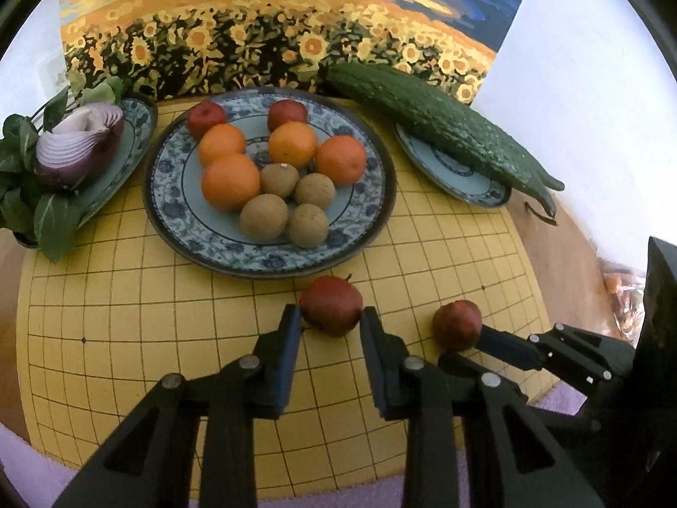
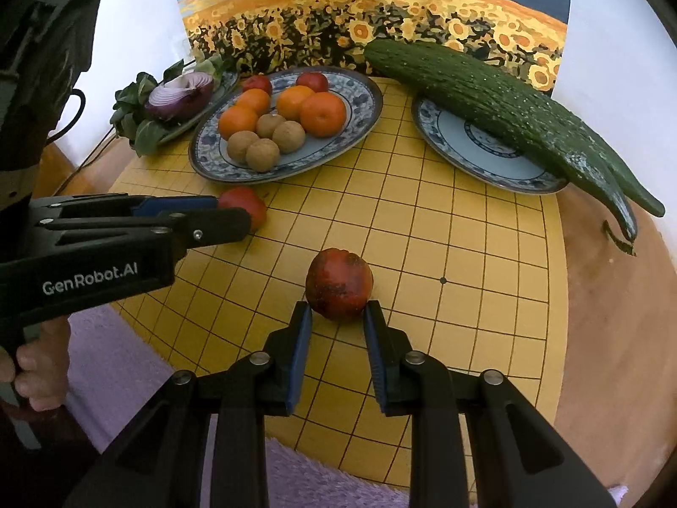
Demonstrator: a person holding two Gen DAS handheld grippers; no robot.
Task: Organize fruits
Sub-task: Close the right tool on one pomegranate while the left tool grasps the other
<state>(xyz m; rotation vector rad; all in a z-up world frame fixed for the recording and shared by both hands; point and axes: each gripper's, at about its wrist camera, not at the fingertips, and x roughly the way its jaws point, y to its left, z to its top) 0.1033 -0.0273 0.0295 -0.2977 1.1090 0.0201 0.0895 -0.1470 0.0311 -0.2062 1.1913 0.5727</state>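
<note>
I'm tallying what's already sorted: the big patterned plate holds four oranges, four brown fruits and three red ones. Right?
Not quite: the big patterned plate holds only two red fruits, as the left wrist view shows. Four oranges and four brown fruits is right.

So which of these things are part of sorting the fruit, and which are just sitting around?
Part of the job:
- red fruit in the left gripper
- red fruit in the right gripper
- big fruit plate holding oranges, brown fruits and two red fruits

Lying about:
- cucumber on its small plate
- cut onion with greens
- sunflower painting
- grid board
</note>
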